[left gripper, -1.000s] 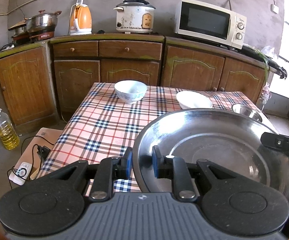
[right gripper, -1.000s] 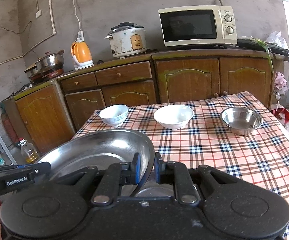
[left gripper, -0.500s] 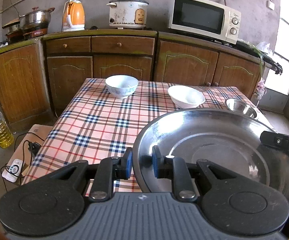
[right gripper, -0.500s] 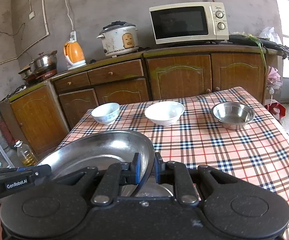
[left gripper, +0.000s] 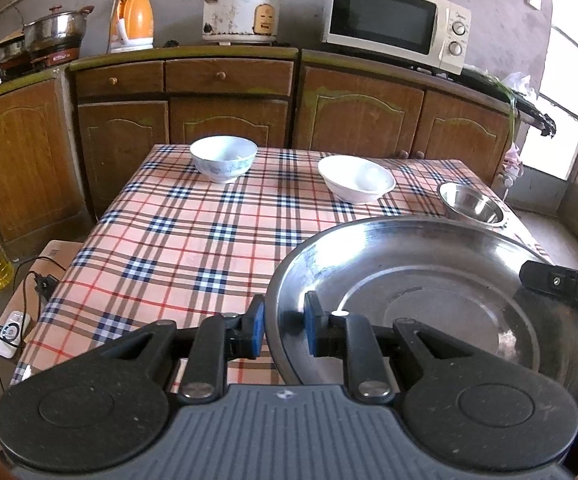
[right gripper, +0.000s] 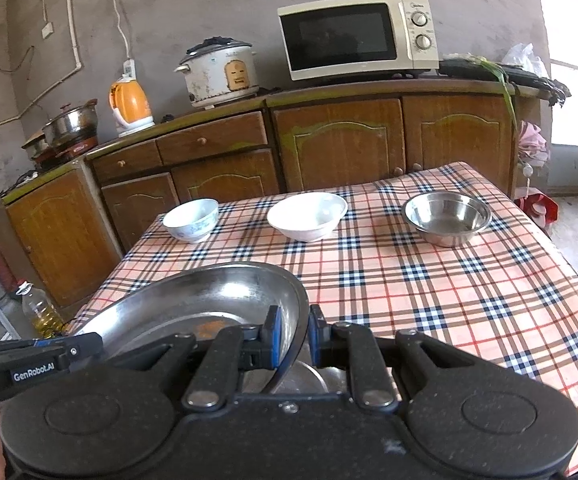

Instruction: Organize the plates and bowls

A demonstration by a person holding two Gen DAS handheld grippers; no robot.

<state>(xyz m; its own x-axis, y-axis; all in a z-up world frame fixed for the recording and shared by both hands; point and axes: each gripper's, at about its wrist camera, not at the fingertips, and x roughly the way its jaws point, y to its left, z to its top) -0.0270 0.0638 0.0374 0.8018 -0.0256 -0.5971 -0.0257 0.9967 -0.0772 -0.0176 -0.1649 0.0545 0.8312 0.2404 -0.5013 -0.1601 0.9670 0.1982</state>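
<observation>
So a big steel pan (left gripper: 429, 280) is being held over the near edge of the checked table (left gripper: 193, 240), its rim being pinched on opposite sides by the left gripper (left gripper: 285, 330) and the right gripper (right gripper: 293, 338), both clamped tight on it. Further back, a patterned bowl (left gripper: 223, 158), a white bowl (left gripper: 356, 179) and a small steel bowl (left gripper: 471, 202) are being left in a row.

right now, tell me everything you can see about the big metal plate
The big metal plate is a round, shallow steel dish with a flat centre, sloping wall and thin rim, shiny but scuffed, and empty. It sits roughly level over the near end of the checked table. The left gripper is shut on one side of its rim, the right gripper on the opposite side.
</observation>
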